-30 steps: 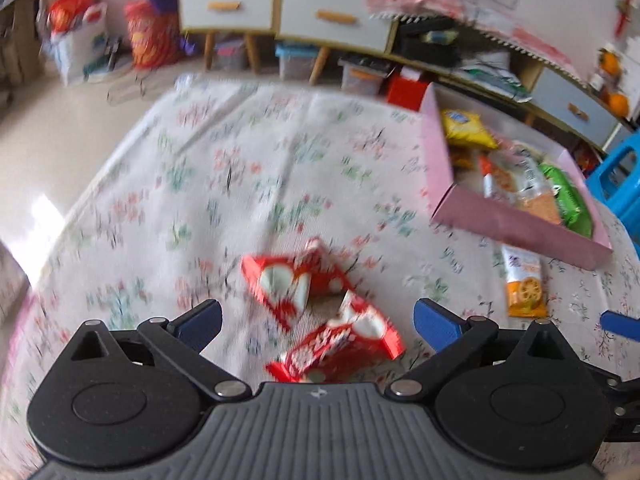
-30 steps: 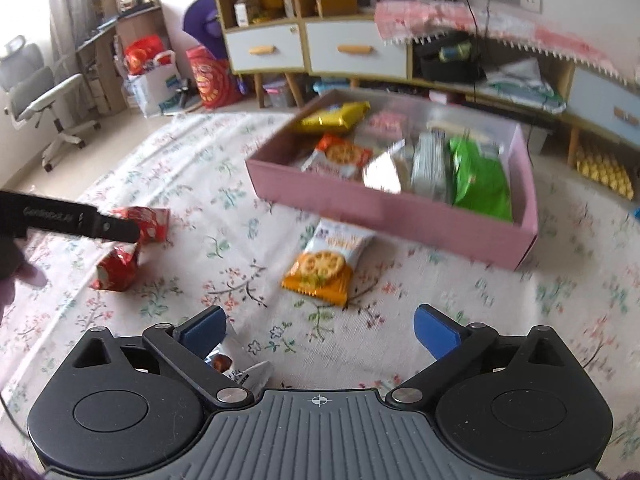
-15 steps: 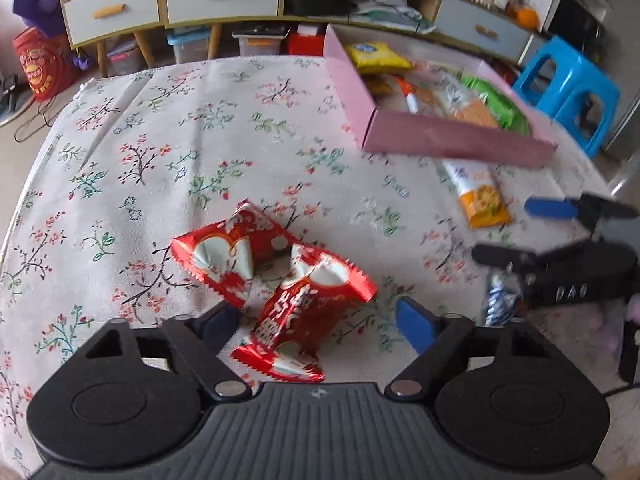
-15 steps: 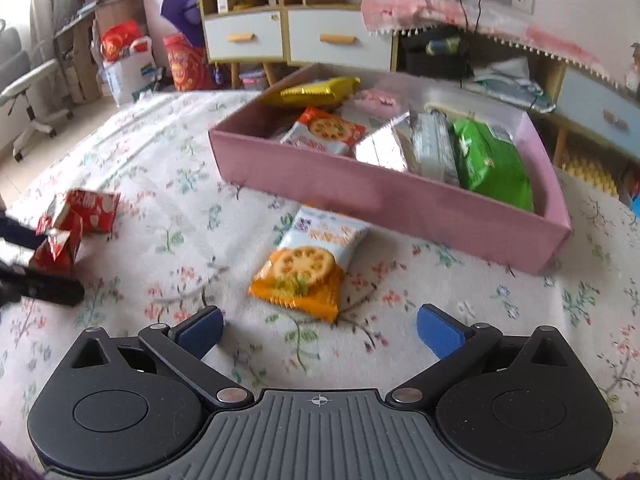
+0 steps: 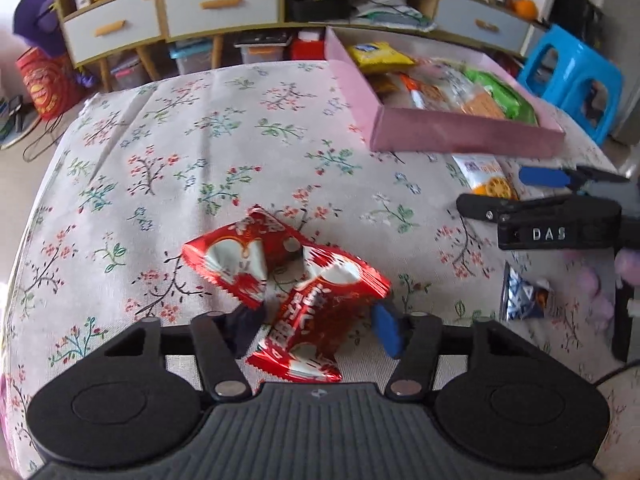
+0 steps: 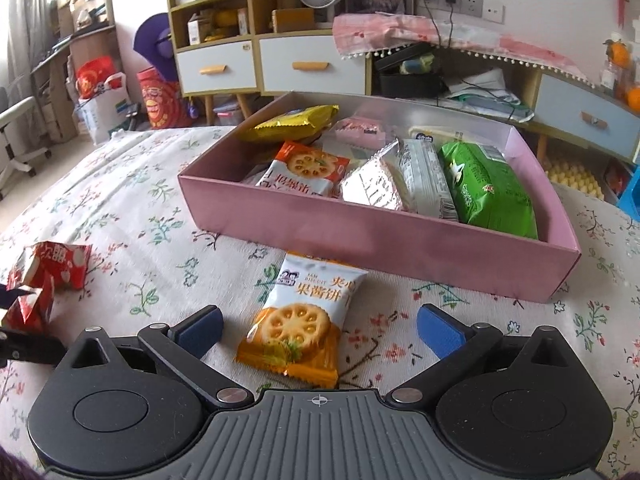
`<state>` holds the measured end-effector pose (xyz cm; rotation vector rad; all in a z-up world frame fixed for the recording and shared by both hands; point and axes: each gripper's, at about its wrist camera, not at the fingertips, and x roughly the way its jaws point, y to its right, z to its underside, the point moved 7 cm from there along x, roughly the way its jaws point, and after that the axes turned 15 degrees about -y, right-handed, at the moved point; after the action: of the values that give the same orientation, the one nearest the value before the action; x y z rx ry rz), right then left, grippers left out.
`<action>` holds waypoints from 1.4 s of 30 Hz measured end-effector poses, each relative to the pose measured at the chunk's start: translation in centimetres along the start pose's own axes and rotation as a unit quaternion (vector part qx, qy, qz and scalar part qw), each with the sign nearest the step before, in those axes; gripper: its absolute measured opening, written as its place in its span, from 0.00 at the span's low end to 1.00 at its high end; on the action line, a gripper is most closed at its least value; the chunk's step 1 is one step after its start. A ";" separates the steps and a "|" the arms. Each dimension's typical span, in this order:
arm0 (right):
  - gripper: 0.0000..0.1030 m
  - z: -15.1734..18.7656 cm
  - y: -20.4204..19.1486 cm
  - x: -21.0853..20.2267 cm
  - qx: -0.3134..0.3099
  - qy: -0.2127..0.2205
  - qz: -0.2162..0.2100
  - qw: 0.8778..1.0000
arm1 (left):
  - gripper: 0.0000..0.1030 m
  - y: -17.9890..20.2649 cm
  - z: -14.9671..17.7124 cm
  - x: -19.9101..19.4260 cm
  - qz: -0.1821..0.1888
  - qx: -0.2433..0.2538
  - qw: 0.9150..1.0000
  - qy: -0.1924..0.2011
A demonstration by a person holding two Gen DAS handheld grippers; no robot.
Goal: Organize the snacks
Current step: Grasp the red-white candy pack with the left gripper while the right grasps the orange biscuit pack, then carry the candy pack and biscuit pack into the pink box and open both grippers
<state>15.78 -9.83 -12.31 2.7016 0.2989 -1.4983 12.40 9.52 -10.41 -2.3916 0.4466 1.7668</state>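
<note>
Closing in on the nearer red packet (image 5: 320, 320), the left gripper (image 5: 316, 332) has just been narrowing its jaws, and the packet sits between them, though whether the pads press it yet I cannot tell. A second red packet (image 5: 240, 260) lies touching the first, its edge close to the left pad, so it could be pinched or dragged along if the squeeze catches its crimped rim; the shiny wrapper may also slip out, being puffy and slick. Across the flowered cloth (image 5: 160, 152) the right gripper (image 6: 318, 330) hangs wide, jaws either side of the orange biscuit packet (image 6: 300, 320) with nothing held (the pads stand clear of the wrapper). That packet lies just in front of the pink box (image 6: 360, 236), whose near wall would have to be cleared by anything carried in. The box is already crowded with snacks, leaving little room. A small blue-and-silver packet (image 5: 524, 296) lies near the right gripper's body, well apart from the red pair.
</note>
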 end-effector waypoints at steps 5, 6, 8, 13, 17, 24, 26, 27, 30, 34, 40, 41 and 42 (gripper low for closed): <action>1.00 -0.3 0.1 0.0 -0.006 -0.011 -0.001 1.000 | 0.42 -0.4 -0.3 -0.2 0.012 -0.015 1.000 0.005; 1.00 -0.3 0.1 0.0 -0.006 -0.013 -0.001 1.000 | 0.41 -0.4 -0.3 -0.2 0.015 -0.017 1.000 0.006; 0.99 -0.3 0.1 0.0 -0.005 -0.018 0.004 1.000 | 0.39 -0.5 -0.4 -0.3 0.022 -0.025 0.999 0.007; 0.91 0.0 -0.2 -0.4 -0.013 -0.016 0.004 1.000 | 0.38 -0.9 -0.7 -0.3 0.042 -0.051 0.998 0.008; 0.63 0.1 -0.4 -0.9 -0.025 -0.014 -0.001 1.000 | 0.37 -0.9 -0.8 -0.3 0.051 -0.062 0.997 0.008; 0.38 0.0 -0.6 -1.4 -0.031 -0.021 -0.008 0.999 | 0.37 -0.2 -1.3 -0.3 0.071 -0.069 0.995 0.006; 0.37 0.1 -0.5 -1.7 -0.032 -0.027 -0.010 0.999 | 0.37 0.1 -1.4 -0.3 0.071 -0.065 0.995 0.007; 0.37 0.0 -0.3 -1.9 -0.032 -0.028 -0.010 0.999 | 0.37 0.3 -1.4 -0.4 0.070 -0.063 0.996 0.007; 0.37 0.2 0.2 -2.8 -0.031 -0.027 -0.011 0.999 | 0.37 0.6 -1.7 -0.4 0.071 -0.063 0.995 0.010; 0.37 0.2 1.1 -4.1 -0.025 -0.029 -0.013 0.999 | 0.37 1.1 -2.2 -0.6 0.081 -0.076 0.994 0.013; 0.37 -0.1 2.0 -6.0 -0.004 -0.017 -0.032 0.999 | 0.37 2.2 -2.8 -0.8 0.086 -0.078 0.993 0.021; 0.37 -0.2 2.1 -6.2 -0.001 -0.015 -0.035 0.999 | 0.37 2.3 -2.9 -0.9 0.086 -0.080 0.993 0.022; 0.37 -0.3 2.2 -6.3 0.002 -0.013 -0.036 0.999 | 0.37 2.4 -3.0 -0.9 0.086 -0.083 0.993 0.023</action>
<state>13.16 -12.90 -6.95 2.7000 0.3970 -1.5521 14.14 6.59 -8.49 -2.5831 0.5469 1.8914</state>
